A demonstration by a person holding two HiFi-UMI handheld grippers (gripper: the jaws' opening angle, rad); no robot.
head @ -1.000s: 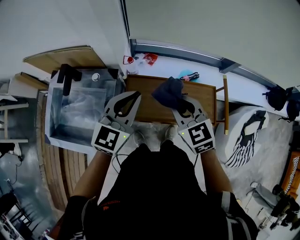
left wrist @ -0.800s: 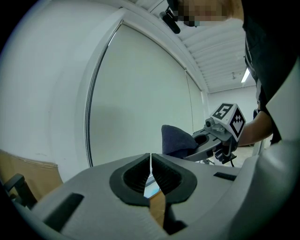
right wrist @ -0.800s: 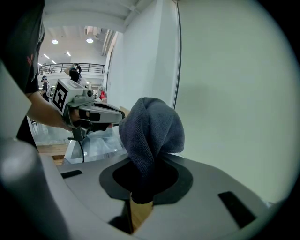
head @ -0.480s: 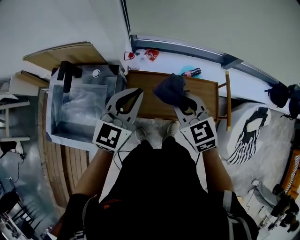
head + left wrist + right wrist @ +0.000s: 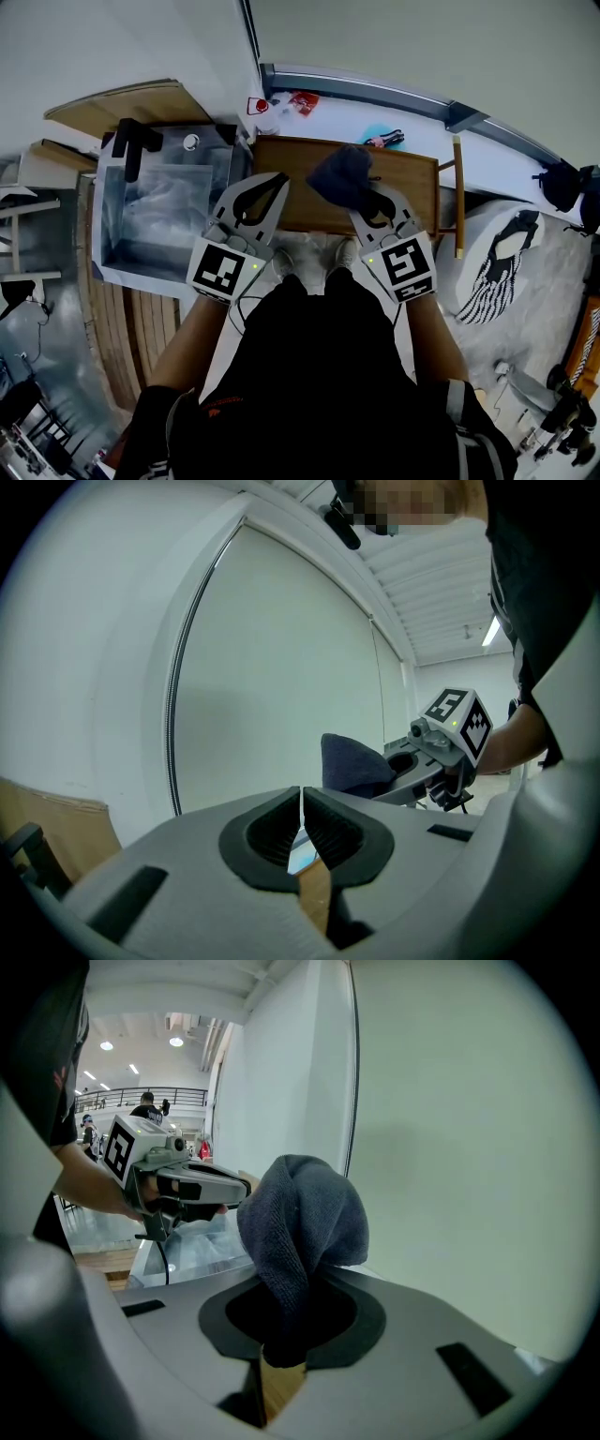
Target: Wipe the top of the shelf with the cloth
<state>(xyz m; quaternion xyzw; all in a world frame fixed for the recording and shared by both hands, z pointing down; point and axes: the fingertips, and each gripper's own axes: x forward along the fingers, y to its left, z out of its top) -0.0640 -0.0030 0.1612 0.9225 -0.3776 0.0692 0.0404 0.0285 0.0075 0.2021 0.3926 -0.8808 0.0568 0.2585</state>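
A dark blue-grey cloth (image 5: 341, 174) is bunched up in my right gripper (image 5: 361, 199), whose jaws are shut on it above the wooden shelf top (image 5: 409, 192). In the right gripper view the cloth (image 5: 302, 1229) stands up out of the jaws and hides their tips. My left gripper (image 5: 279, 186) hovers over the shelf's left end, to the left of the cloth, with its jaws shut and nothing between them. The left gripper view shows its tips (image 5: 301, 803) pressed together, with the cloth (image 5: 352, 764) and the right gripper (image 5: 410, 772) beyond.
A clear plastic bin (image 5: 161, 211) stands to the left of the shelf, against a white wall (image 5: 403, 42). Small red and teal items (image 5: 302, 102) lie on the white ledge behind the shelf. A wooden post (image 5: 458, 192) marks the shelf's right end. People stand far off in the right gripper view.
Both grippers and the cloth have shifted slightly to the right and toward the shelf's back. Their jaws have kept the same state.
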